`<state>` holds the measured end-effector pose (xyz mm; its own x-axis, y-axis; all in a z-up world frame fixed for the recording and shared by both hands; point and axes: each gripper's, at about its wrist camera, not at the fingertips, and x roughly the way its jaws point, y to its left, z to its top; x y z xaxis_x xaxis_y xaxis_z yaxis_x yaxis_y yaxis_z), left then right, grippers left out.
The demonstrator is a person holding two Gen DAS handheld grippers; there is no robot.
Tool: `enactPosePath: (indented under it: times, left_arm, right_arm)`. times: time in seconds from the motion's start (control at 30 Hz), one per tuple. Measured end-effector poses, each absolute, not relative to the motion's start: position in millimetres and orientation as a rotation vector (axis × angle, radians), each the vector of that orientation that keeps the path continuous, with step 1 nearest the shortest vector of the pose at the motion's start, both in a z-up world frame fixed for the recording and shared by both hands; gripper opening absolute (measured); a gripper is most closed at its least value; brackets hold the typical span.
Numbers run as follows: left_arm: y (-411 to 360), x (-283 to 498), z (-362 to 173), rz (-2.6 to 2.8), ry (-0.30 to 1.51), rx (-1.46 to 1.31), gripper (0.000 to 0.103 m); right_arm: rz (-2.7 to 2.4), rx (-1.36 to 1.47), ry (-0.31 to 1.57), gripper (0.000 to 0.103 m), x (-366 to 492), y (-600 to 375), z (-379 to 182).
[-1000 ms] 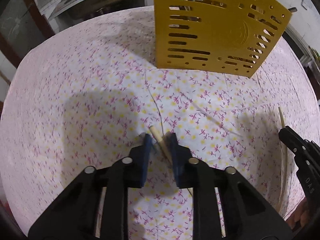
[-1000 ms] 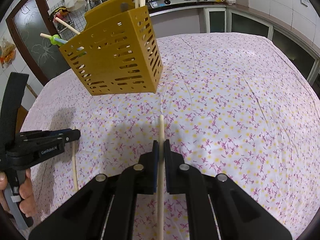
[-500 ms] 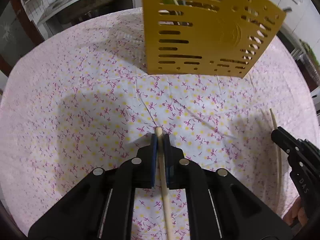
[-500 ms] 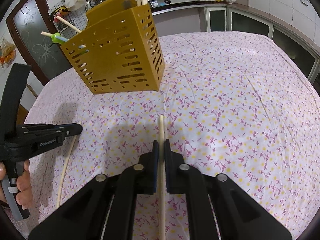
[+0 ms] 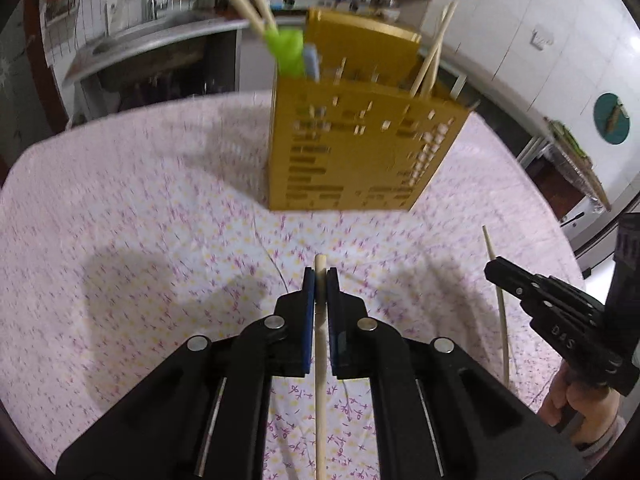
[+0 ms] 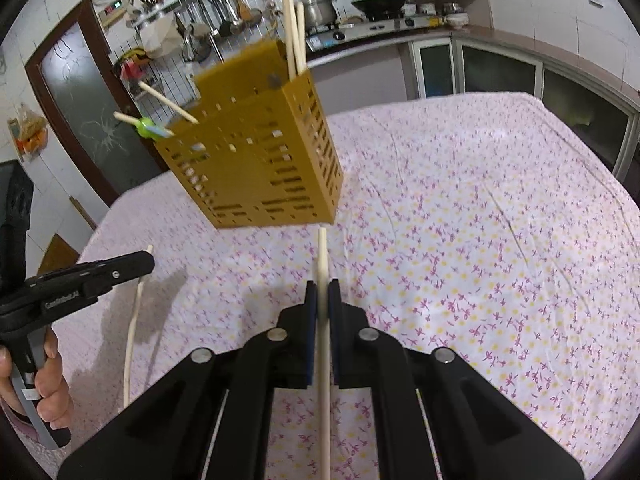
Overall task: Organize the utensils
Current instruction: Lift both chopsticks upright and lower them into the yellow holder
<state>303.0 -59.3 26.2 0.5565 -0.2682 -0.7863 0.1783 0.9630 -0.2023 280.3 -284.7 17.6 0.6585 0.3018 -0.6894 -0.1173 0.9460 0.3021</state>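
I have one light, stiff, slippery chopstick (image 5: 320, 364) clenched near its tip in the left gripper (image 5: 320, 280) and another chopstick (image 6: 323, 320) in the right gripper (image 6: 322, 292), both raised above the counter (image 6: 500, 240) short of the yellow holder (image 6: 256, 168).

Your left hand-held gripper (image 5: 320, 280) and right hand-held gripper (image 6: 322, 292) are glossy black plastic, with blue pads (image 5: 307, 312) and silver rivets (image 5: 276, 322).

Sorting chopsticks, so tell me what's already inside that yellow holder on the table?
The yellow holder holds wooden chopsticks upright at one end; more chopsticks and a green-handled utensil lean out the other. Its walls hide their lower ends.
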Motion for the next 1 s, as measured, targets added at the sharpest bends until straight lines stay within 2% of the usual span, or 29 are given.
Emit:
enactPosePath:
  times: [0.43,0.7,0.83,1.0]
  left_arm:
    - [-43.4,269.9,122.5,-0.303,0.617,-0.124,0.004]
    - [-35.6,273.9,188.0,-0.335,0.275,-0.176,0.004]
    - [-37.2,288.2,204.9,-0.315,0.103,-0.186,0.005]
    - [-43.6,305.1,213.6,-0.276,-0.013,-0.193,0.005]
  right_arm:
    - [0.256,0.225,0.458,0.006,263.0,-268.1,102.0]
    - [0.267,0.252,0.183,0.006,273.6,-267.6,159.3]
    - [0.255,0.235,0.059,0.006,288.8,-262.6,178.1]
    - [0.228,0.207,-0.103,0.006,305.0,-257.0,187.3]
